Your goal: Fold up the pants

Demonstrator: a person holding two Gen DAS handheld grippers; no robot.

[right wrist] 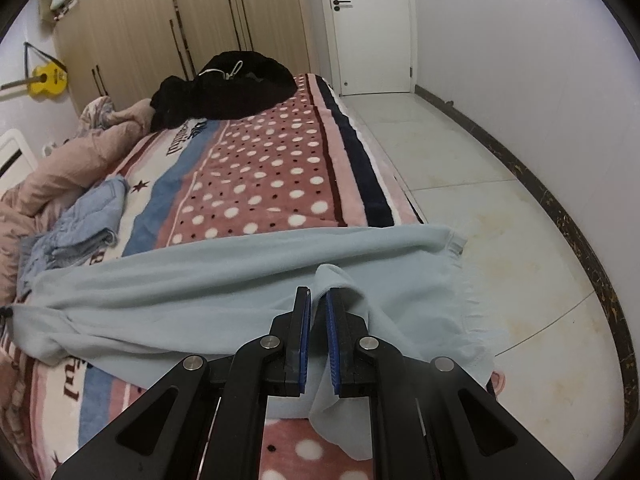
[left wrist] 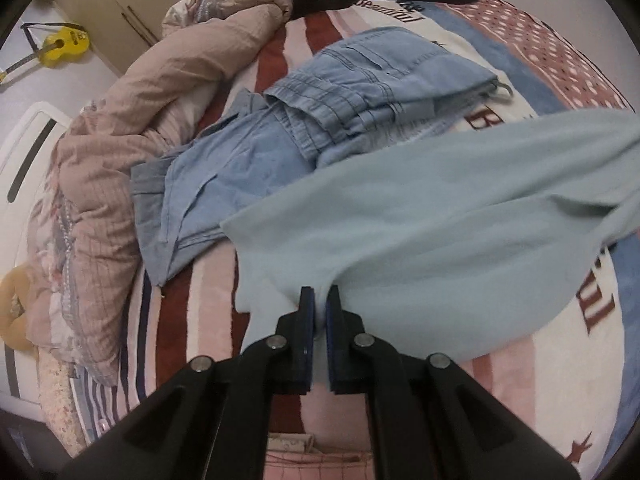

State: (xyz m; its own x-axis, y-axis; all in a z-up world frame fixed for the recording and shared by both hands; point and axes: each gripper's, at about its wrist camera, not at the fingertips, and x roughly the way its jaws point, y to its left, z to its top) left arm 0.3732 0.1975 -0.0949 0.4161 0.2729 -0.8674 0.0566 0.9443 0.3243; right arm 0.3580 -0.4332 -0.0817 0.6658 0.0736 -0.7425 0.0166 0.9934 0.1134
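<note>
Beige wardrobe (right wrist: 160, 12), white door (right wrist: 370, 28), pale tiled floor (right wrist: 500, 240), yellow guitar (right wrist: 47, 80)

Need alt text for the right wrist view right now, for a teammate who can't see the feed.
The right gripper is shut on a fold of the light blue pants, which stretch across the patterned bed blanket with one end hanging past the bed's edge over the tiled floor. Behind lie folded denim, a black garment and wooden wardrobes.

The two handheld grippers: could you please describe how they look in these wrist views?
The left gripper and right gripper look alike: matte black angular linkage arms joined by round silver pivot pins, each ending in two flat, narrow fingers faced with blue pads. No cables, markings or sleeves show.
</note>
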